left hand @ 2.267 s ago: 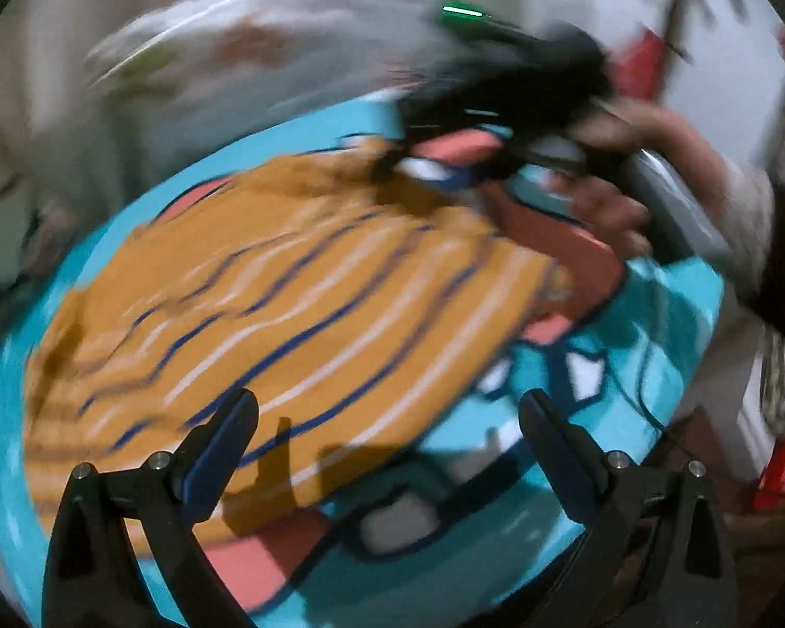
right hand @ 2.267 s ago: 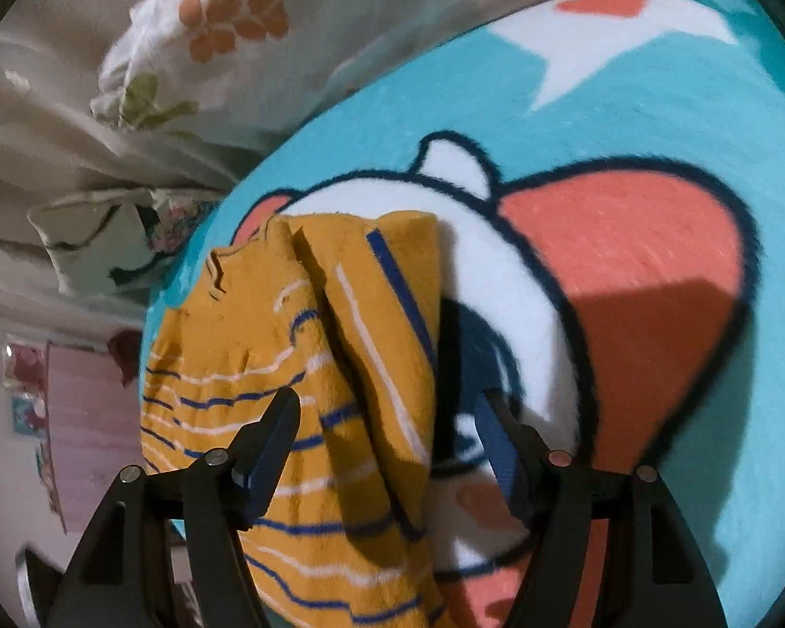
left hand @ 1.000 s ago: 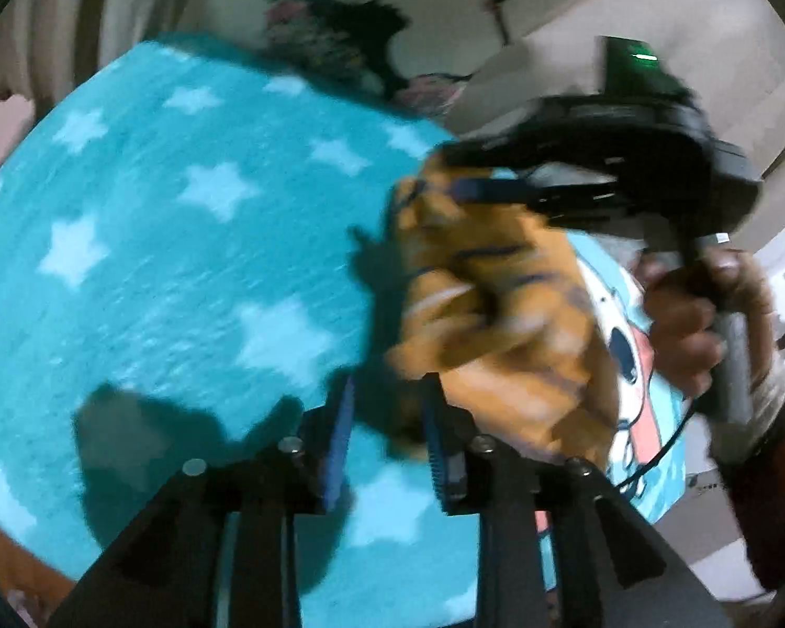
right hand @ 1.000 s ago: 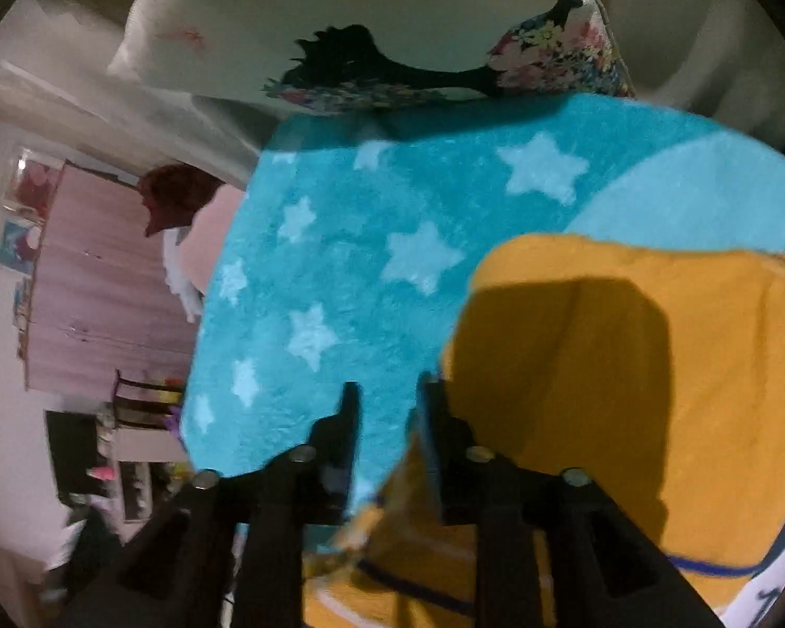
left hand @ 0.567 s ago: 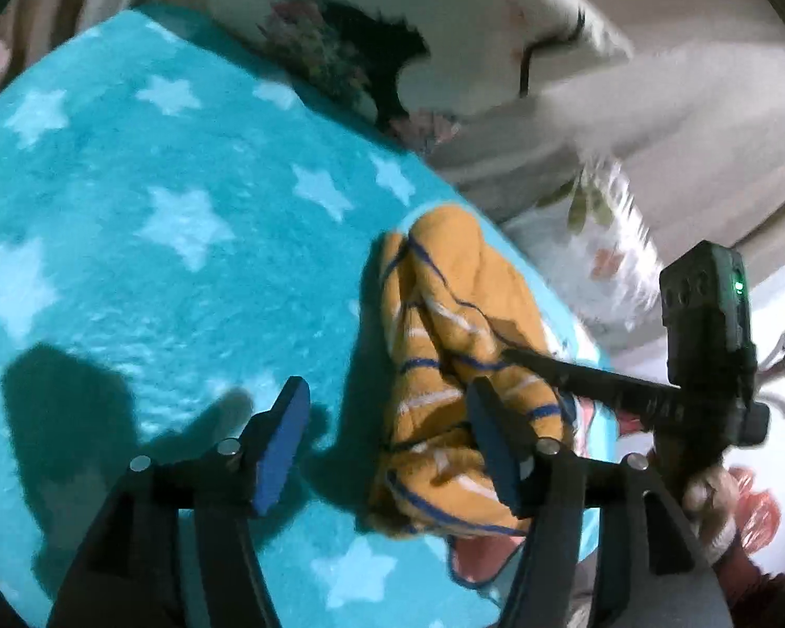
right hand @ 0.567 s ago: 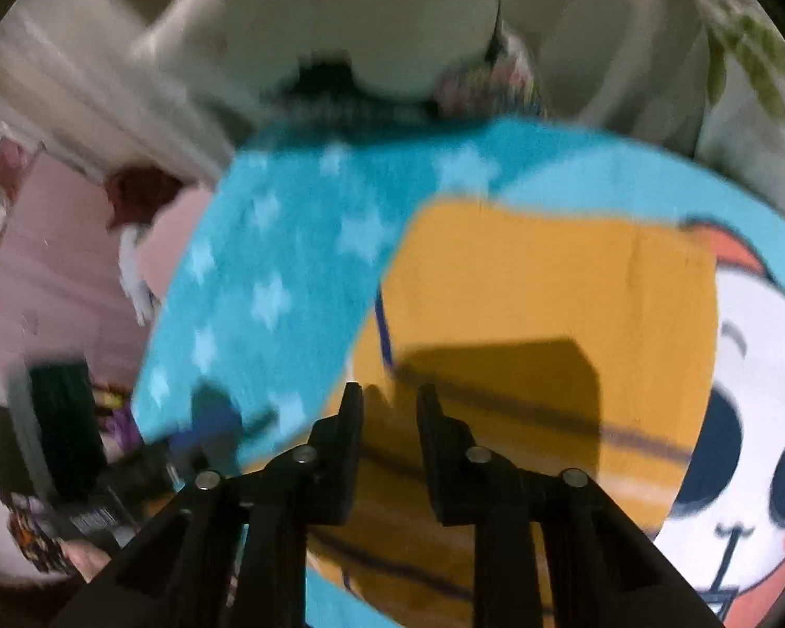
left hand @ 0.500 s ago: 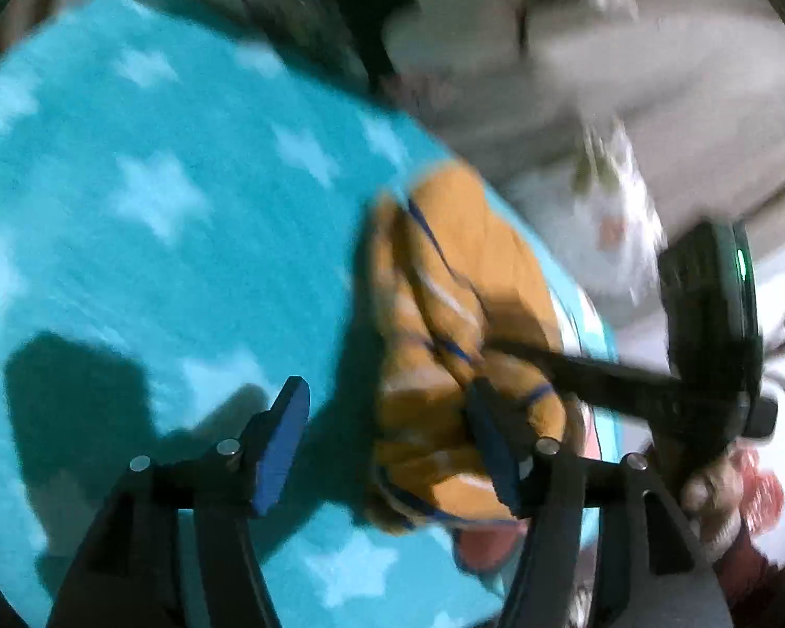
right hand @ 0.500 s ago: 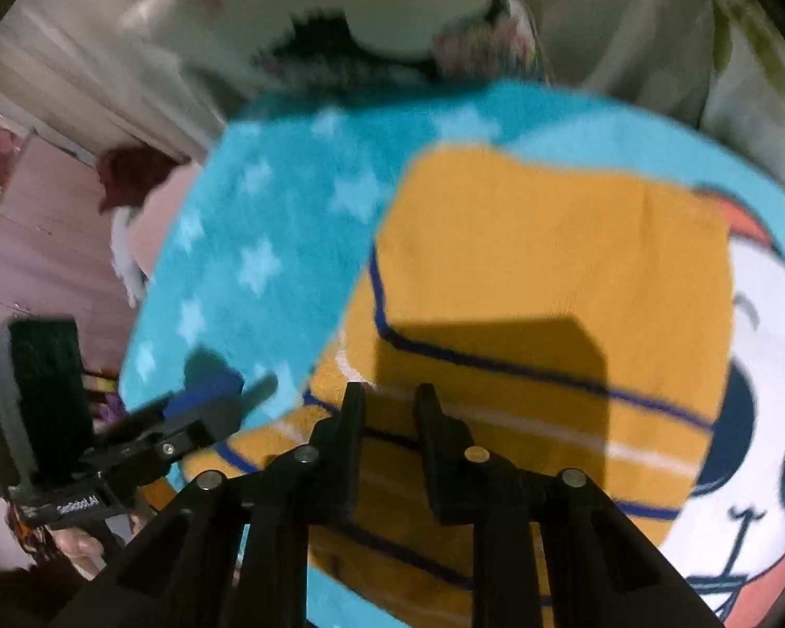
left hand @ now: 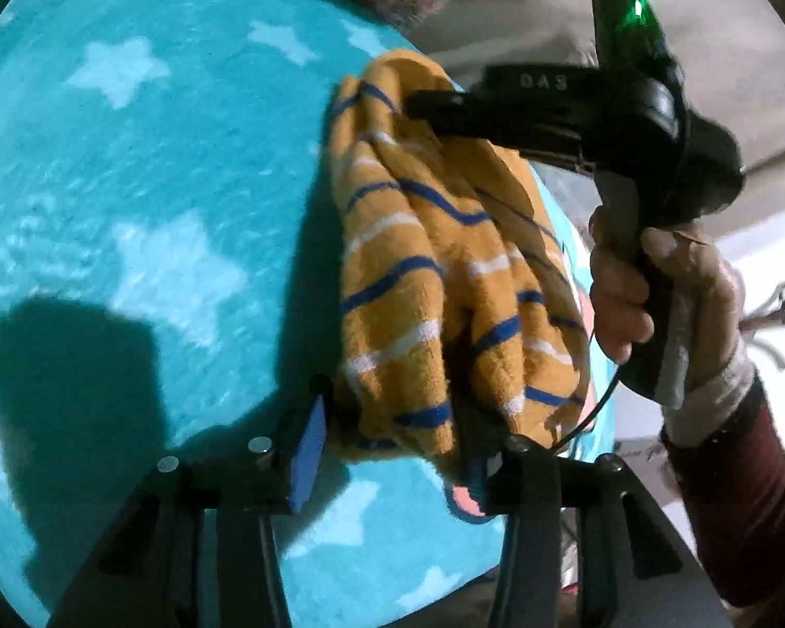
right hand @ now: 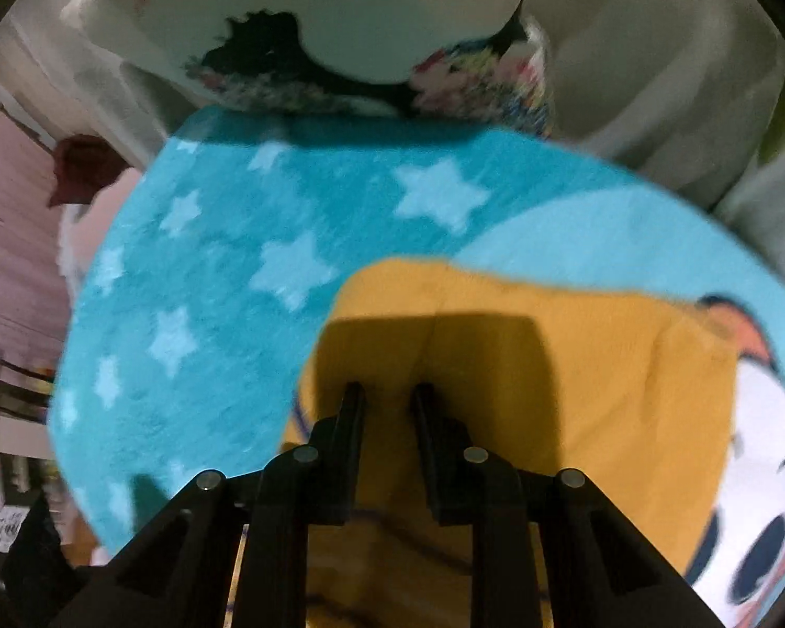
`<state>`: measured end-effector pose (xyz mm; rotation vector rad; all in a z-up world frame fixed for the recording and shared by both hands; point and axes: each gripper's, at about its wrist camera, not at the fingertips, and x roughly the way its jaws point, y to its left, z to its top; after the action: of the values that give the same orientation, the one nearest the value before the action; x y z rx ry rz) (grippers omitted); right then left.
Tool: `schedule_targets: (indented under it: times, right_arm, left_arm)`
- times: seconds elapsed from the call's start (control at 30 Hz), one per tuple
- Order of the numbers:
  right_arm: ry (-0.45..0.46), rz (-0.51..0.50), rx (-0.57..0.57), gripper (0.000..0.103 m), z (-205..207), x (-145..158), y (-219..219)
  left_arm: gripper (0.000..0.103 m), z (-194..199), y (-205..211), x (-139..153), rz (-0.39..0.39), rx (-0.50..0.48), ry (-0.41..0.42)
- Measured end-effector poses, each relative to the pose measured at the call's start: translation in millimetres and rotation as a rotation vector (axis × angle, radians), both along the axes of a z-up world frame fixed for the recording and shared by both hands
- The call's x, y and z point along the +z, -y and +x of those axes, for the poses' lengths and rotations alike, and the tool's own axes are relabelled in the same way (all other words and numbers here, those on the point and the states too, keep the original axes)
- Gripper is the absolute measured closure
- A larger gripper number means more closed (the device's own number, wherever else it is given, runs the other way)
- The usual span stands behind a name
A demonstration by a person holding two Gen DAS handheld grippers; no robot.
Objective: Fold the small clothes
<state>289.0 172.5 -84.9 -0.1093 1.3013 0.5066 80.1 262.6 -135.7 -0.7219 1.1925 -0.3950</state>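
Observation:
A small orange garment (left hand: 434, 261) with blue and white stripes hangs bunched above a turquoise star-print blanket (left hand: 131, 167). In the left wrist view my left gripper (left hand: 392, 434) has its jaws around the garment's lower edge, a blue pad (left hand: 306, 450) showing at the left. The right gripper (left hand: 418, 102), held by a hand (left hand: 649, 282), pinches the garment's upper end. In the right wrist view my right gripper (right hand: 387, 403) is shut on the orange cloth (right hand: 549, 366), which drapes below it over the blanket (right hand: 235, 261).
A white pillow with a black and floral print (right hand: 340, 26) lies at the blanket's far edge. Pale bedding (right hand: 680, 78) lies to the right. A cartoon face print (right hand: 759, 497) covers the blanket's right part. A pink wall and furniture show far left.
The left gripper has closed in from open onto the garment's lower edge. The right gripper stays shut on the cloth and has lifted it, so the garment hangs bunched between both grippers.

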Motion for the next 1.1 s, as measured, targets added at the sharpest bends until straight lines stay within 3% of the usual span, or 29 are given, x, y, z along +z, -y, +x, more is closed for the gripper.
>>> schedule_targets:
  times: [0.13,0.27,0.33,0.5,0.57,0.6,0.7,0.8,0.97,1.1]
  right_arm:
    - [0.028,0.012,-0.039,0.081,9,13,2]
    - [0.053,0.068,-0.026,0.077,-6,36,1]
    - [0.03,0.1,-0.009,0.072,-24,45,5]
    - [-0.007,0.114,0.036,0.072,-79,54,22]
    - [-0.083,0.119,0.037,0.073,-95,38,27]
    - [-0.12,0.132,0.031,0.079,-98,28,25]
    - [-0.25,0.267,0.022,0.081,-96,-4,1]
    - [-0.326,0.345,0.064,0.081,-88,-14,-20]
    - [-0.143,0.392,0.08,0.081,-87,47,0]
    - [-0.032,0.218,0.033,0.081,-88,60,18]
  left_arm:
    - [0.058,-16,-31,18,0.033,0.107,0.046]
    - [0.056,-29,-63,26,0.063,0.202,0.03]
    - [0.056,-33,-72,27,0.073,0.225,0.026]
    - [0.052,-39,-84,24,0.068,0.255,0.009]
    - [0.052,-42,-85,21,0.07,0.255,-0.001]
    - [0.052,-43,-84,20,0.07,0.254,-0.004]
    - [0.052,-37,-81,15,0.057,0.25,-0.018]
    - [0.052,-35,-78,23,0.051,0.246,0.003]
    - [0.044,-45,-82,34,0.084,0.267,0.037]
    - [0.044,-55,-91,28,0.071,0.29,0.008]
